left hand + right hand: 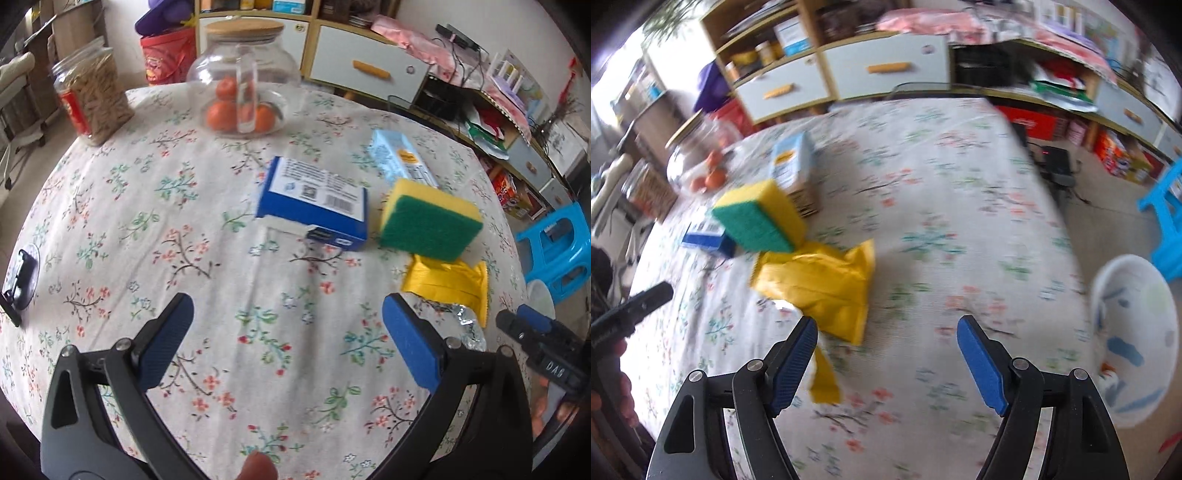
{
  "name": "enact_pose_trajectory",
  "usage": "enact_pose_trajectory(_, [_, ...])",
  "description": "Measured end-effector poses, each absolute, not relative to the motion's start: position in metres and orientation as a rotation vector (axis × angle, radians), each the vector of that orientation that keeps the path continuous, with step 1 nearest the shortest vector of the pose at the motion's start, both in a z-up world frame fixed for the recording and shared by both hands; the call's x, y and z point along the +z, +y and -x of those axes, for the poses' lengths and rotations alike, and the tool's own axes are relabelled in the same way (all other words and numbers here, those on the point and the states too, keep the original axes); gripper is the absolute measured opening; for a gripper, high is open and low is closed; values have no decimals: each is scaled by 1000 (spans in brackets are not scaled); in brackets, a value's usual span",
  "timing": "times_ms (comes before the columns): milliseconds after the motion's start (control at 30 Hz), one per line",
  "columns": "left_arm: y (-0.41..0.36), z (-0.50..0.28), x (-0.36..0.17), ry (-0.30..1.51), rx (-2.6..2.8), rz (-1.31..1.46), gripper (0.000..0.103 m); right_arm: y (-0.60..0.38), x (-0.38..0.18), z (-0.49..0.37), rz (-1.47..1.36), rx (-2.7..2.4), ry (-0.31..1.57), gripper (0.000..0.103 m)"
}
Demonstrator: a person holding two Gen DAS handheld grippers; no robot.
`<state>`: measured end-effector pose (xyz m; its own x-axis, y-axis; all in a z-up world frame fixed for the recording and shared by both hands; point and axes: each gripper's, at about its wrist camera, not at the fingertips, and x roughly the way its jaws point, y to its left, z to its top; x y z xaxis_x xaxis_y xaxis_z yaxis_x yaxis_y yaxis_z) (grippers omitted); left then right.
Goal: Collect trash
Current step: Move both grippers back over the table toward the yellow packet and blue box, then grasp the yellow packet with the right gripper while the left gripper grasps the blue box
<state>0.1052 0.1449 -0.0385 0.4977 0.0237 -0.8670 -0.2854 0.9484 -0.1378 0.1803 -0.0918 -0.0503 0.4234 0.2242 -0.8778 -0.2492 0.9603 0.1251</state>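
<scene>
- Left claw (288,332) held with jaws spread wide over bare flowered tablecloth (147,206), gripping nothing; probably kept open ready for a first pick.
- Right claw (886,347) likewise parted, empty; left finger (796,354) lay just beside the near edge of the yellow wrapper (820,288), not pressing it.
- Yellow wrapper, torn, foil lining showing in the left view (448,286), lay at about one o'clock from the left claw and eleven o'clock from the right claw; judged the likeliest trash.
- Sponge (428,221), green side up, rested tilted, its near edge on the wrapper's far end; would likely need shifting or slipping past.
- Blue box (314,203) lay flat at twelve o'clock from the left claw, with a pale blue carton (400,157) beyond the sponge.
- White bin (1134,339) stood off the table edge at three o'clock from the right claw, some blurred scraps already inside; seemingly set there to receive trash.
- Glass jar (242,74) with wooden lid held oranges; plastic jar (92,92) at ten o'clock held brown sticks, kind unclear.
</scene>
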Motion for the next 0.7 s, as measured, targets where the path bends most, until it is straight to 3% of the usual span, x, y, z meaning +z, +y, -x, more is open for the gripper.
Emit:
enact_pose_trajectory(367, [167,-126,-43,1007,232,301,102,-60,-77,-196,118,295,1085,78])
enact_pose_trajectory(433, [164,-136,-44,996,211,284,102,-59,-77,-197,129,293,1073,69])
enact_pose_trajectory(500, [161,-145,-47,992,179,276,102,-59,-75,-199,137,301,1065,47])
enact_pose_trajectory(567, [163,-151,-51,979,171,298,102,-64,-73,-201,109,314,1075,46])
enact_pose_trajectory(700, [173,-160,-59,968,151,371,102,-77,-70,-201,44,323,1093,35])
